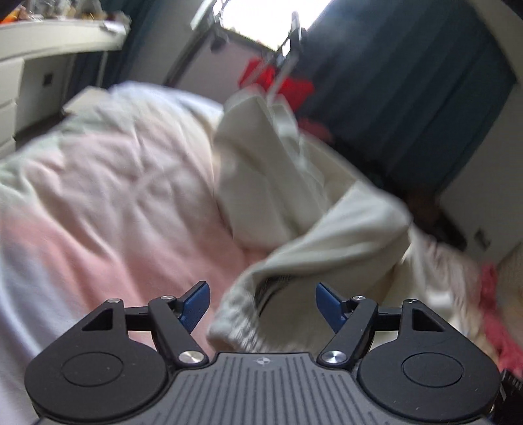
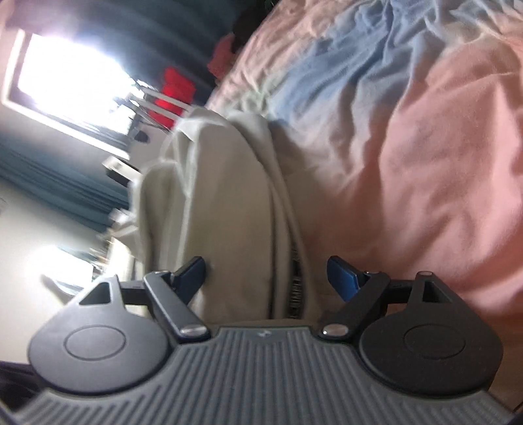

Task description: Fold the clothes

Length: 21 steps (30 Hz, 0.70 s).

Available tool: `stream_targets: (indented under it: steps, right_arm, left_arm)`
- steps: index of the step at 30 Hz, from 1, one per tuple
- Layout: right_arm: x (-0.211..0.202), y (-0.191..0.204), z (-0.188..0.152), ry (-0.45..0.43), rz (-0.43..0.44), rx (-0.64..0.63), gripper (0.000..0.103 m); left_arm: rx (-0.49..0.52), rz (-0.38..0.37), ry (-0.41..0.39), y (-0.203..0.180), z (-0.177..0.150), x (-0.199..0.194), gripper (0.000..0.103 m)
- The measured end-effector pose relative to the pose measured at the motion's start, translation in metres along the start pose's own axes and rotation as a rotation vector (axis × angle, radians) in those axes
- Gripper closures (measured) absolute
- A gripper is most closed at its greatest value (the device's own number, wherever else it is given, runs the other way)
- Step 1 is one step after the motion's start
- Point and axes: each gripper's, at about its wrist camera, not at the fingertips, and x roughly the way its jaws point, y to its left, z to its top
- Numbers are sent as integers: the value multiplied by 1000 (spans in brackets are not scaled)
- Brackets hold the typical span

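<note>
While both jaws gape, cream garment lies rumpled on pink duvet.

A rumpled pink, pale-blue and white duvet covers the bed. Behind it hang dark teal curtains beside a bright window, with red fabric (blurred) on a rack.

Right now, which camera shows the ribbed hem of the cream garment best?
The left wrist view: the cream fabric garment lies on the pink bedcover, its ribbed hem between the open left claw fingers. The right wrist view shows mostly smooth folds ahead of the open right claw.
</note>
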Motion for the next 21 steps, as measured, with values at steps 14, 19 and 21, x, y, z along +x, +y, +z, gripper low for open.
stream_targets:
  steps: [14, 19, 21]
  right_arm:
    - [38, 1, -5, 149, 42, -36, 47]
    - [19, 13, -13, 102, 40, -124, 65]
    - [10, 24, -20, 92, 76, -157, 67]
  left_arm:
    - [58, 103, -78, -17, -11, 10, 81]
    - [33, 119, -176, -28, -1, -12, 84]
    - [8, 107, -236, -29, 12, -33, 85]
